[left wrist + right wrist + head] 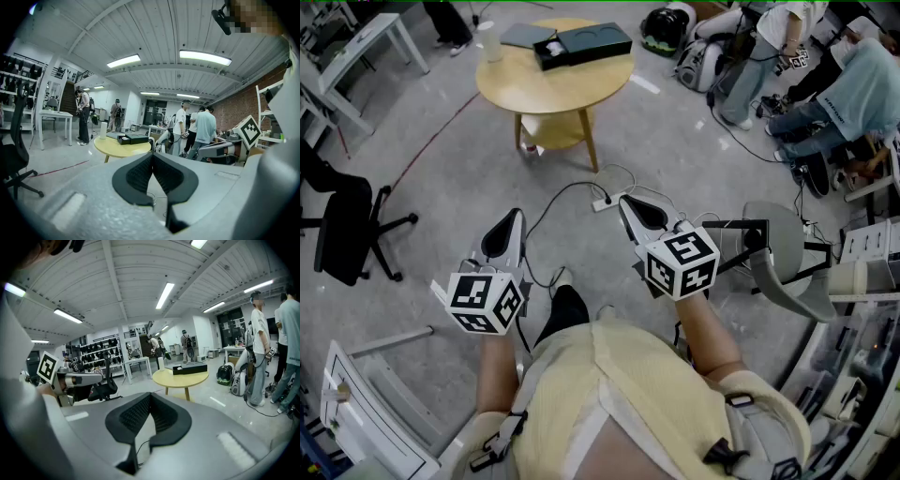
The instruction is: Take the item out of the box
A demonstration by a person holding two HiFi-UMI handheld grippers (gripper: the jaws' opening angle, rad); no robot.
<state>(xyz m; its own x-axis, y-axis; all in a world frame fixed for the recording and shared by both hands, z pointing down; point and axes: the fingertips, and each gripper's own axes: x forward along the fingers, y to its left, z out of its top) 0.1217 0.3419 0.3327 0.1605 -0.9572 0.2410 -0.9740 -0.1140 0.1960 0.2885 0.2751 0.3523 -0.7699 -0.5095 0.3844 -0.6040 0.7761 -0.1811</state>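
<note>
Your left gripper [514, 221] and right gripper [628, 202], jaws closed and empty, hang well short of the box [581, 44] lying crosswise ahead on the bench [517, 92], the right looking nearer.

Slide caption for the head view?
Left tool and right tool shut, empty, short of round table holding black box.

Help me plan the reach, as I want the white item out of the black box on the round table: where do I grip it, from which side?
Probably from straight above: the white item sits sunk in the end compartment of the open black box, so the walls block sideways approaches. Grip its exposed top; its exact shape is too small to tell.
</note>
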